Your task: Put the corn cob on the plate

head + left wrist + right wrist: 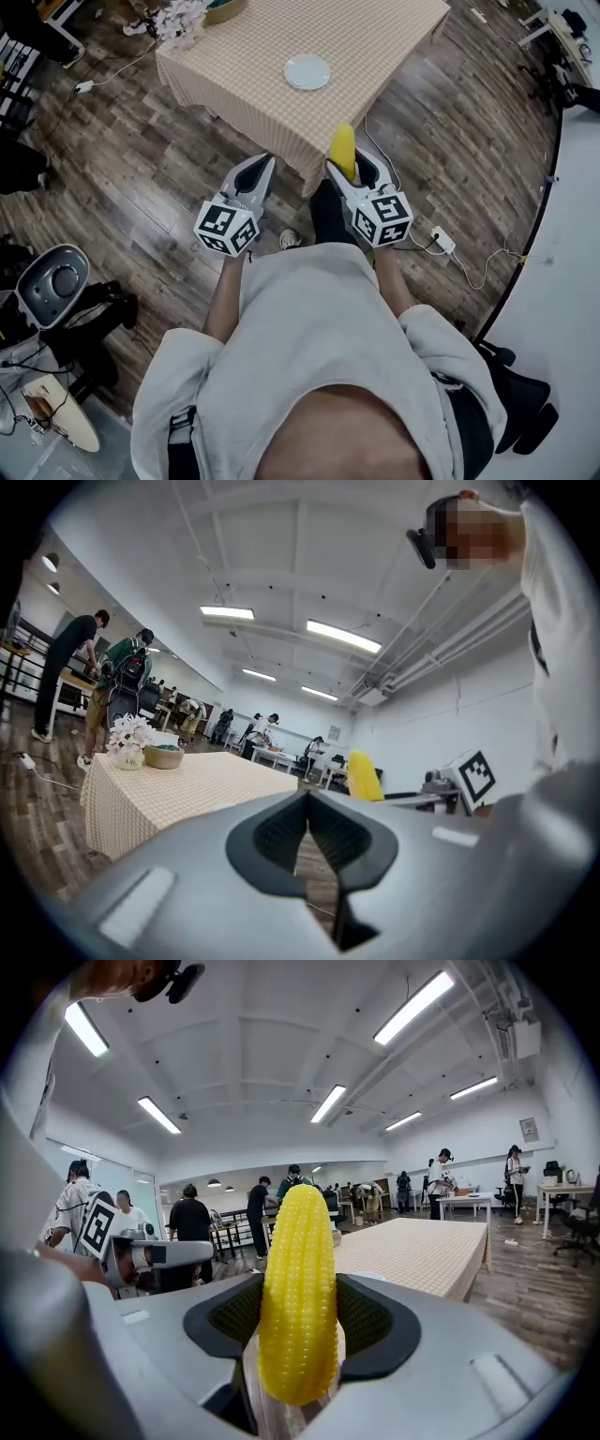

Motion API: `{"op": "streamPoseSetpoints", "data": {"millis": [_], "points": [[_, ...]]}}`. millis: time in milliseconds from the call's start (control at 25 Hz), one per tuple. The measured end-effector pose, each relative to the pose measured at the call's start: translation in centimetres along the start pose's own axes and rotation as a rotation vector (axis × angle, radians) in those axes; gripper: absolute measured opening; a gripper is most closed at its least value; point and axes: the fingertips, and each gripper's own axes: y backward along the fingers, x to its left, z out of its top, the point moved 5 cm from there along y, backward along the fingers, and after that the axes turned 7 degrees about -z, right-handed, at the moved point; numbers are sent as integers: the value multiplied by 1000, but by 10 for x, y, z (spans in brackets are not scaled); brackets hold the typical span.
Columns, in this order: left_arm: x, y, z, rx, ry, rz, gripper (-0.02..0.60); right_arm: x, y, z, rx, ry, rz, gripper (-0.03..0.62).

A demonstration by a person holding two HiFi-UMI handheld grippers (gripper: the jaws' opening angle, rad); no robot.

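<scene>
A yellow corn cob (298, 1293) stands upright between the pads of my right gripper (298, 1327), which is shut on it. In the head view the corn cob (343, 150) sticks up from the right gripper (353, 169), just short of the near corner of the table. A small white plate (307, 71) lies on the checked tablecloth (281, 37), ahead of both grippers. My left gripper (263, 172) is held level beside the right one, over the floor. Its jaws are shut with nothing between them. The corn cob (365, 775) also shows at the right in the left gripper view.
A vase of pale flowers (127, 740) and a bowl (164, 756) stand at the table's far left corner. A power strip (442, 240) and cables lie on the wood floor at the right. A round device (54, 281) sits at the left. Several people stand in the background (192, 1218).
</scene>
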Motion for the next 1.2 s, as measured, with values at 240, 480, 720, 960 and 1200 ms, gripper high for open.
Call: {"op": "streamPoseSetpoints", "data": {"millis": [240,480,720,960,1200], "points": [[23,-37,4,5,-16,16,8,-28,-37,2,3,-14,25,242],[58,-93,23,7,-34,63,8,-72,-90,20,7,-18,72,242],[77,-152,40,14,-27,102,8,-120,-134,49,4,-21,119,242],[93,-212,68,-5,-62,136,8,-165,-178,85,-23,-5,172,242],[109,-245,98,-30,-111,205,8,-196,-207,115,-63,6,230,242]]}}
